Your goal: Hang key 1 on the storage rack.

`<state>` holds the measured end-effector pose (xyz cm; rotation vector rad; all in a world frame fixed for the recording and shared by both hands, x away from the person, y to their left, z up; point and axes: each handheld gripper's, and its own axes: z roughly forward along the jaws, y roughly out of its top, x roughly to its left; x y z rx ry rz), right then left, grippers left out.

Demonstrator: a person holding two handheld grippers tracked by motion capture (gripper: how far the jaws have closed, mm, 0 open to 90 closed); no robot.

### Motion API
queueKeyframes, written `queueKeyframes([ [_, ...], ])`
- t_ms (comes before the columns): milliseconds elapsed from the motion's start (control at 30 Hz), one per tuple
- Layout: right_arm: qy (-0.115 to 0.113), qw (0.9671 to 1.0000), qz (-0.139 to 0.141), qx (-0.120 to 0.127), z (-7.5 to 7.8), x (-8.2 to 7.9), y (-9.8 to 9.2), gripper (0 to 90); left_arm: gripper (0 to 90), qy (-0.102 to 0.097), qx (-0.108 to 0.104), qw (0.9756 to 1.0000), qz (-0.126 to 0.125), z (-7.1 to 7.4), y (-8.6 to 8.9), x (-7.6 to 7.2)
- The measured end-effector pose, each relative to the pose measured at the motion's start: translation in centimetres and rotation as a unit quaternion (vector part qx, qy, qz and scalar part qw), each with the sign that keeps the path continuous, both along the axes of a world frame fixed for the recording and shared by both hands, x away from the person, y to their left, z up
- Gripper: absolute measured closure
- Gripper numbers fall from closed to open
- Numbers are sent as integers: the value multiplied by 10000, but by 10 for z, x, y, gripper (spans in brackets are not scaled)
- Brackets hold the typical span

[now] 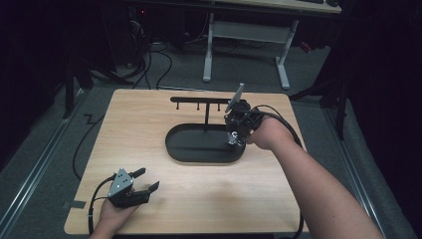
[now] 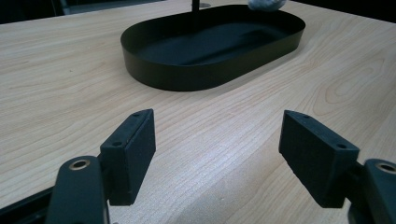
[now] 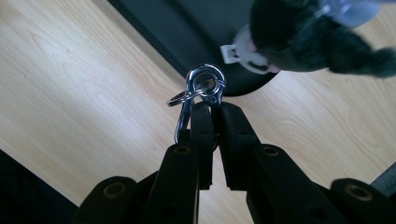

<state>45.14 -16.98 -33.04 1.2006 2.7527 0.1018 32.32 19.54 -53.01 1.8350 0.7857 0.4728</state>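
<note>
My right gripper (image 1: 234, 135) hangs over the right end of the black oval tray (image 1: 171, 149), pointing down. In the right gripper view its jaws (image 3: 215, 108) are shut on a silver keychain clasp (image 3: 203, 84) with a split ring. A dark fuzzy plush toy (image 3: 303, 37) with a white tag hangs from the clasp, above the tray (image 3: 187, 32). A black T-shaped hook stand (image 1: 199, 99) rises from the tray's back. My left gripper (image 1: 147, 180) rests near the table's front left corner. It (image 2: 217, 154) stands open with nothing between its fingers, facing the tray (image 2: 187, 77).
The light wooden table (image 1: 149, 119) has bare room around the tray. A white desk frame (image 1: 246, 35) and cables lie on the floor beyond the far edge. A person's right forearm (image 1: 318, 189) crosses the table's front right.
</note>
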Motion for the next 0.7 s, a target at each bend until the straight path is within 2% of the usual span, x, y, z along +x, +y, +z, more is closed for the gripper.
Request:
queueKeyframes([
  [33,20,9999,-124,-37,3,5,4,851,278,9,0,10000,-4,0,0,0],
  [200,21,10000,-60,-8,6,17,10,851,278,-4,-41,10000,7,0,0,0],
  [333,70,9998,-162,67,8,24,14,851,278,1,-17,10000,0,0,0,0],
  [400,53,9997,-166,159,9,33,15,851,278,1,-39,10000,6,0,0,0],
  [667,-59,9993,-330,150,19,52,20,851,278,-10,-46,10000,6,0,1,0],
  [700,-95,9995,-277,141,20,54,20,851,278,-10,-46,10000,6,0,1,0],
])
